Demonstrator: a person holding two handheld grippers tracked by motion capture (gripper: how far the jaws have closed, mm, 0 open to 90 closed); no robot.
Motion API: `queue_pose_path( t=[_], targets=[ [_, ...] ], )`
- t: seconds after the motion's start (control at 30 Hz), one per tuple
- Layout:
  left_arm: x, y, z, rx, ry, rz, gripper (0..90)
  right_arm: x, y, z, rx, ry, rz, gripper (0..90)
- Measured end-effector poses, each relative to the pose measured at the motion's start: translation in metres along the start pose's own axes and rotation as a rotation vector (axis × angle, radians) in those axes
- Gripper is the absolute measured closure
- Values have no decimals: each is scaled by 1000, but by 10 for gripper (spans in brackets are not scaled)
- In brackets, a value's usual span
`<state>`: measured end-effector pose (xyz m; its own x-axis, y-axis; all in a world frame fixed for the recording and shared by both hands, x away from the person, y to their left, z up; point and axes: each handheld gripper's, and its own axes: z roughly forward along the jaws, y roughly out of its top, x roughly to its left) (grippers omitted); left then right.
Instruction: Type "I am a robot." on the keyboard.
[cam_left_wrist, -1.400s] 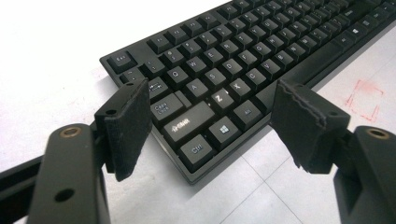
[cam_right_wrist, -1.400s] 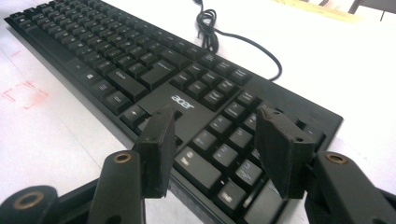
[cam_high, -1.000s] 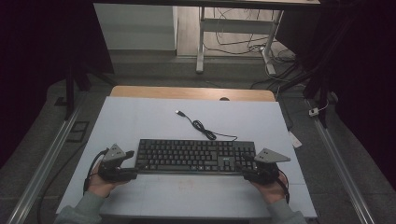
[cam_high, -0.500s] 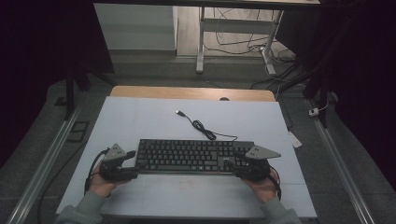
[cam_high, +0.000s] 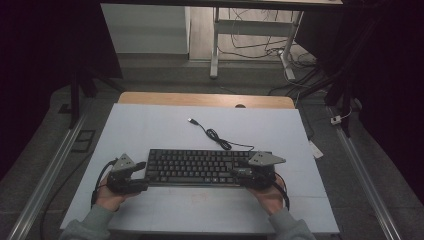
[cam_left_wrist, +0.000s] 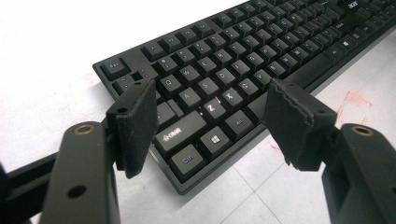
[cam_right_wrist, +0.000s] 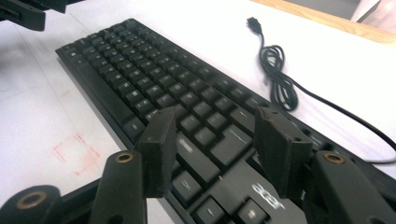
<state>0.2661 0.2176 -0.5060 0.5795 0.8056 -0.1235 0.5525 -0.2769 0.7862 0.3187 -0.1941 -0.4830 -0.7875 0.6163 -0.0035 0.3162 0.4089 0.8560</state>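
I have the black full-size keyboard (cam_high: 200, 166) lying flat near the front of the pale grey table top (cam_high: 150, 125), its thin black cable (cam_high: 220, 139) coiled behind it. My left gripper (cam_left_wrist: 210, 109) sits at the keyboard's left end, jaws apart and just now closing a little; the lower left corner of the keys lies between the pads, which are not pressing on it. My right gripper (cam_right_wrist: 215, 140) hangs over the right end above the keys, jaws spread wide, holding nothing; I cannot tell whether they touch the keycaps.
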Motion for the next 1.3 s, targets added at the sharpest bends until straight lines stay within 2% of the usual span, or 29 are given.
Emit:
queue_pose_path(
  t=[0.3,0.83,1.03,1.23,1.27,1.3],
  targets=[
    [1,0,1,1,-2,-1,361,12,19,20,14,17,-27,498],
    [0,1,2,5,0,6,374,25,37,57,24,68,-26,530],
    [0,1,2,5,3,6,376,28,42,66,31,87,-39,600],
    [0,0,2,5,7,8,378,30,46,73,35,106,-50,700],
    [-1,0,2,3,9,7,384,30,46,75,36,111,-53,745],
    [-1,0,2,2,10,7,384,30,46,75,36,111,-53,745]
  ],
)
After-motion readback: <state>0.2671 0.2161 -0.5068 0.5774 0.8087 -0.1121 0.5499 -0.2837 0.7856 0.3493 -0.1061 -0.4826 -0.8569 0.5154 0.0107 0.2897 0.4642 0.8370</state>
